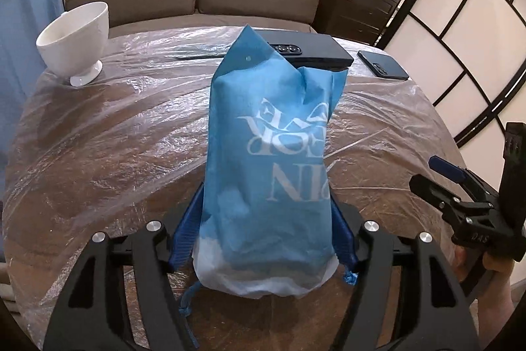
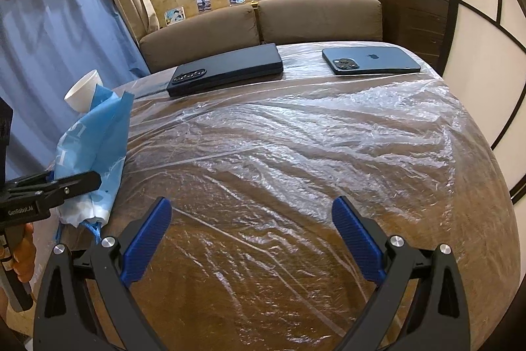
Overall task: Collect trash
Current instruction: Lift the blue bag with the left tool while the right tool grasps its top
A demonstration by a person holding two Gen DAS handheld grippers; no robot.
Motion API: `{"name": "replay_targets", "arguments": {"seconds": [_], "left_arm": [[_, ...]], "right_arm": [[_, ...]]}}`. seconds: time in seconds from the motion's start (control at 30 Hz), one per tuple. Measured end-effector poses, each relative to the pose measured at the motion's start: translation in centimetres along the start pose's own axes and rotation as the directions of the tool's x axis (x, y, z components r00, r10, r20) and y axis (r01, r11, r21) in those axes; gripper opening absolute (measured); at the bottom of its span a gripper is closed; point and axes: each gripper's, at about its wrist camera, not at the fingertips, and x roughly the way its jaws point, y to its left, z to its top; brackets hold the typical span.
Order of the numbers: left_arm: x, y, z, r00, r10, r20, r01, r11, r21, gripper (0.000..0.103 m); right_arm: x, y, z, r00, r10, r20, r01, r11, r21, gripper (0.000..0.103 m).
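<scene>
Between the left gripper (image 1: 268,229) pads, a blue drawstring bag (image 1: 269,160) is clamped, hiding its fingertips and contents; the right gripper (image 2: 251,239) gapes wide over the film-covered surface (image 2: 296,153).

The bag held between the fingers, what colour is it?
The bag is light blue with white lettering, turning white at its bottom end. The left wrist view shows it best.
</scene>
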Motion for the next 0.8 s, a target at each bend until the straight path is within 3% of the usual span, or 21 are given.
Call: {"name": "replay_targets", "arguments": {"seconds": [0.1, 0.43, 0.63, 0.7, 0.8], "left_arm": [[0.0, -0.7, -0.4, 1.000, 0.011, 0.000, -0.011, 1.000, 0.001, 0.051], [-0.3, -1.7, -1.1, 0.999, 0.035, 0.010, -0.035, 0.999, 0.005, 0.050], [0.0, -1.9, -0.9, 0.999, 0.051, 0.007, -0.051, 0.999, -0.009, 0.057], [0.1, -1.8, -1.0, 0.998, 0.064, 0.005, -0.064, 0.998, -0.010, 0.075], [0.5, -1.6, -1.1, 0.998, 0.067, -0.006, -0.067, 0.998, -0.020, 0.079]], "right_arm": [[0.2, 0.0, -0.4, 1.000, 0.011, -0.005, -0.011, 1.000, -0.010, 0.094], [0.2, -0.5, 0.0, 1.000, 0.001, -0.001, -0.001, 1.000, -0.017, 0.094], [0.1, -0.4, 0.6, 1.000, -0.022, 0.002, 0.022, 0.999, -0.041, 0.094], [0.3, -0.7, 0.7, 1.000, -0.025, -0.003, 0.025, 0.999, -0.037, 0.094], [0.4, -1.0, 0.7, 1.000, -0.030, -0.009, 0.030, 0.999, -0.032, 0.094]]}}
